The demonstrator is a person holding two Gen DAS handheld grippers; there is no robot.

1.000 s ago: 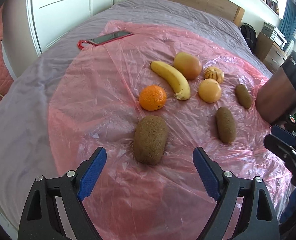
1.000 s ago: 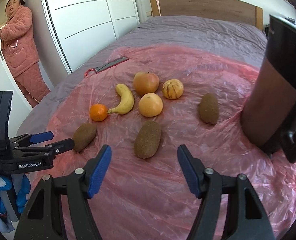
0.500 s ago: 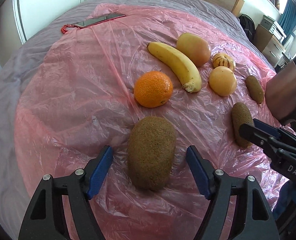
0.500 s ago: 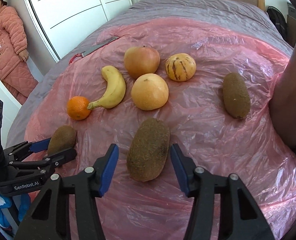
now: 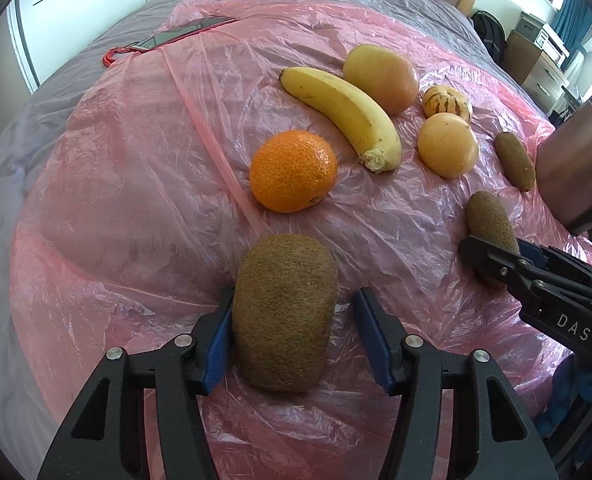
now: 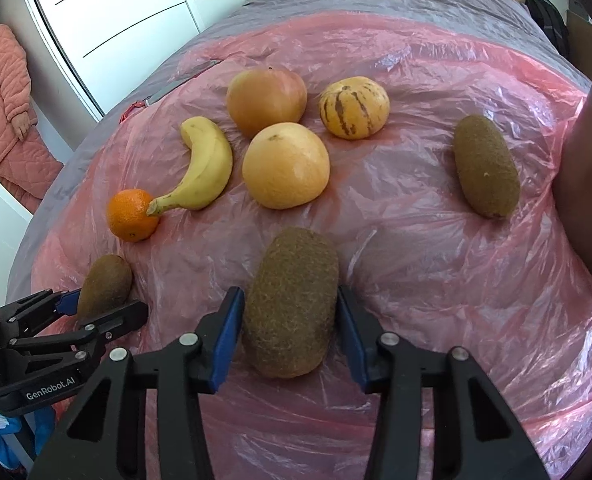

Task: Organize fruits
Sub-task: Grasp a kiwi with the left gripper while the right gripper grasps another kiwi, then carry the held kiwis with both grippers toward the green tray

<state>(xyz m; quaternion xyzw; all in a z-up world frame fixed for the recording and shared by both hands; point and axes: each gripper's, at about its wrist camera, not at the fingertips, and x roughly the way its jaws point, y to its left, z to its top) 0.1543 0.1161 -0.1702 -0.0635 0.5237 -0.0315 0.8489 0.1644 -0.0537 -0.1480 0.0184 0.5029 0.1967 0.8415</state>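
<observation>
Fruits lie on a pink plastic sheet [image 5: 136, 160] on a bed. My left gripper [image 5: 294, 338] straddles a brown kiwi [image 5: 284, 312]; its left pad touches the fruit, the right pad stands just off it. My right gripper [image 6: 288, 328] straddles another kiwi [image 6: 292, 300], pads close on both sides. Beyond lie an orange [image 5: 293, 171], a banana [image 5: 343, 110], an apple [image 5: 381, 78], a yellow citrus [image 5: 447, 145], a striped melon [image 5: 447, 102] and a third kiwi [image 5: 515, 161]. The right gripper also shows in the left wrist view [image 5: 495, 258].
A phone with a red strap [image 5: 176, 36] lies at the sheet's far left edge. A tall brown-and-black cylinder [image 5: 571, 168] stands at the right. A person in pink [image 6: 4, 112] stands by the white wardrobe. The bed edge falls away on the left.
Both grippers moved forward and down over their kiwis. Both jaws narrowed from wide open to nearly touching the fruit.
</observation>
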